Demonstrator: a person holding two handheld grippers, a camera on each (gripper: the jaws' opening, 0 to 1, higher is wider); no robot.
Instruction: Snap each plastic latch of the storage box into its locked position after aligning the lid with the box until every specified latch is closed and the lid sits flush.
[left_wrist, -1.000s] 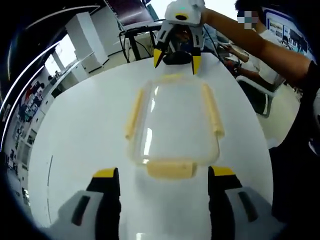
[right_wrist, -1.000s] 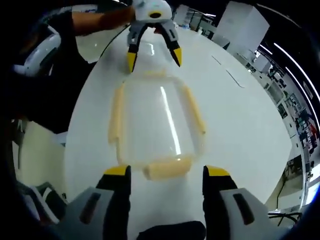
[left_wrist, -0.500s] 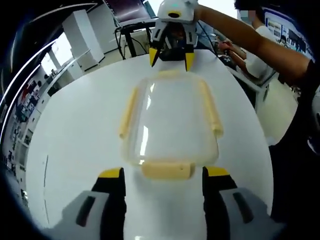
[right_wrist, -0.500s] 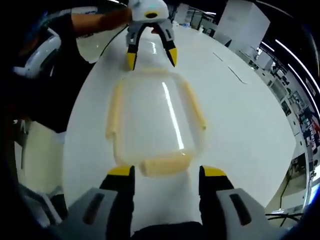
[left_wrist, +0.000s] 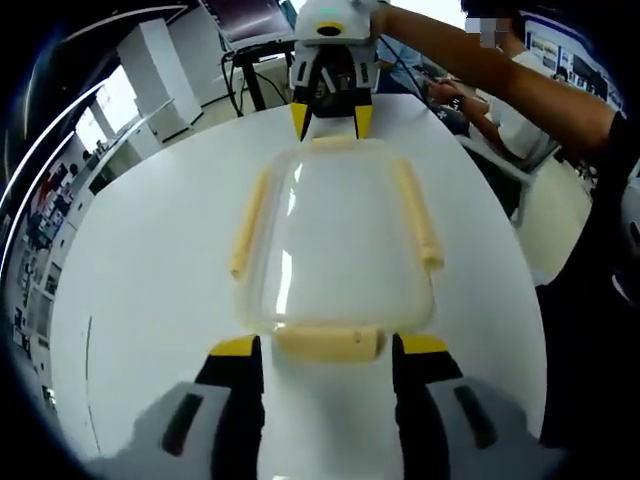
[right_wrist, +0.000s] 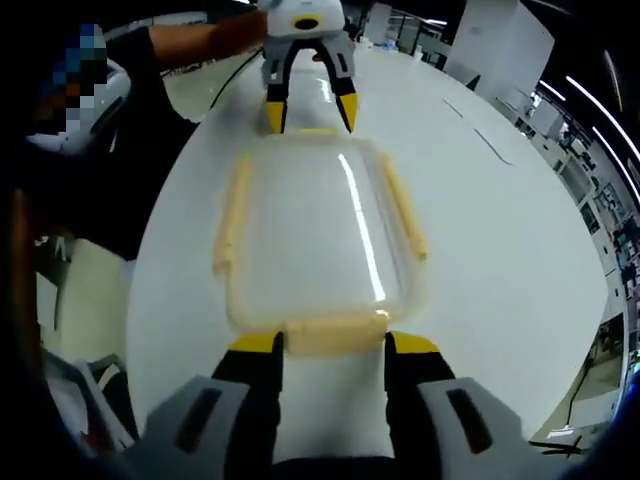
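a: where is the storage box (left_wrist: 335, 240) sitting?

b: it's lying flat in the middle of the white table (left_wrist: 150, 260), clear lid (right_wrist: 315, 235) on top, with the two grippers facing each other across its short ends.

a: and the left gripper (left_wrist: 327, 345)?

b: its jaws are standing wide apart, bracketing the pale yellow end latch (left_wrist: 330, 343) just in front of them, clamping nothing. the right gripper (right_wrist: 331, 343) is doing the same at the opposite end latch (right_wrist: 330, 335): spread wide, gripping nothing.

a: the long side latches?

b: the side latch (left_wrist: 248, 225) on one edge and the other side latch (left_wrist: 418, 215) are splaying outward, so i'm judging them not yet locked.

a: what's worrying you?

b: pressing from both ends at once. if one hand is pushing harder, the light box could be skating across the smooth table, or the lid could be riding up at one end, leaving a latch half-seated. i can't tell whether the lid is fully flush.
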